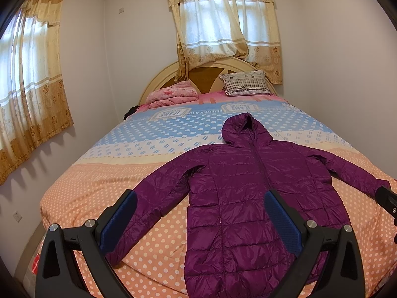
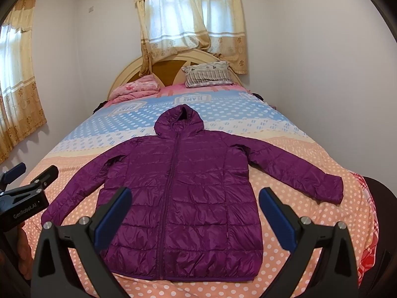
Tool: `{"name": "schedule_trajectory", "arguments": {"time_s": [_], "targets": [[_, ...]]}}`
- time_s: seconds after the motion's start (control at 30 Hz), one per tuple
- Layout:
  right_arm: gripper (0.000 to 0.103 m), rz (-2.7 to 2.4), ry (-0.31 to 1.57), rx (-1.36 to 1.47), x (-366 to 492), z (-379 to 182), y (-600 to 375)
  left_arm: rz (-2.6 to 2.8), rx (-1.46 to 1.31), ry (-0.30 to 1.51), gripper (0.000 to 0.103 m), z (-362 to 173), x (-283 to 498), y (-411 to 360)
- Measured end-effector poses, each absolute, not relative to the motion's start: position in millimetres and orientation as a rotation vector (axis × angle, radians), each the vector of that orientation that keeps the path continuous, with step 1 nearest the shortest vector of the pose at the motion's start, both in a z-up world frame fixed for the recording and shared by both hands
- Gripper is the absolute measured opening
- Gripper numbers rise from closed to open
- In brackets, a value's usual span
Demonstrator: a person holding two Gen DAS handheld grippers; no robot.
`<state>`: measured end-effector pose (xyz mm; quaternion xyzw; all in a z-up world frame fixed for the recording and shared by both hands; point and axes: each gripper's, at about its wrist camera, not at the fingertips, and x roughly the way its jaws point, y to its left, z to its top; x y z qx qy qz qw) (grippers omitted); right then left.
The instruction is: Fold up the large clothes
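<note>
A purple hooded puffer jacket [image 1: 243, 186] lies flat, front up and zipped, on the bed, with its hood toward the headboard and both sleeves spread out. It fills the middle of the right wrist view [image 2: 183, 186]. My left gripper [image 1: 201, 206] is open and empty, held above the jacket's left sleeve and lower body. My right gripper [image 2: 194, 206] is open and empty, held above the jacket's lower half. The left gripper also shows at the left edge of the right wrist view [image 2: 27, 173]. The right gripper shows at the right edge of the left wrist view [image 1: 387, 198].
The bed [image 1: 104, 188] has a dotted orange, white and blue cover. A pink folded blanket [image 1: 171, 94] and a patterned pillow [image 1: 245, 83] lie by the headboard [image 1: 158, 79]. Curtained windows stand behind [image 1: 223, 24] and to the left [image 1: 27, 79]. A wall runs along the right side.
</note>
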<state>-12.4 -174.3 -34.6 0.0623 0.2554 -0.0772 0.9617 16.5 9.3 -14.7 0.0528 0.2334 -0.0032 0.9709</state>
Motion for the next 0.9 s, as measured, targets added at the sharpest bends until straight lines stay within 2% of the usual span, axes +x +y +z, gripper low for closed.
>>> {"name": "schedule_trajectory", "arguments": {"time_s": [0.9], "targets": [[0.103,-0.144,0.544,0.139,-7,-47,-175,-0.006,0.111,0.502,0.102,-24,25,10]]}}
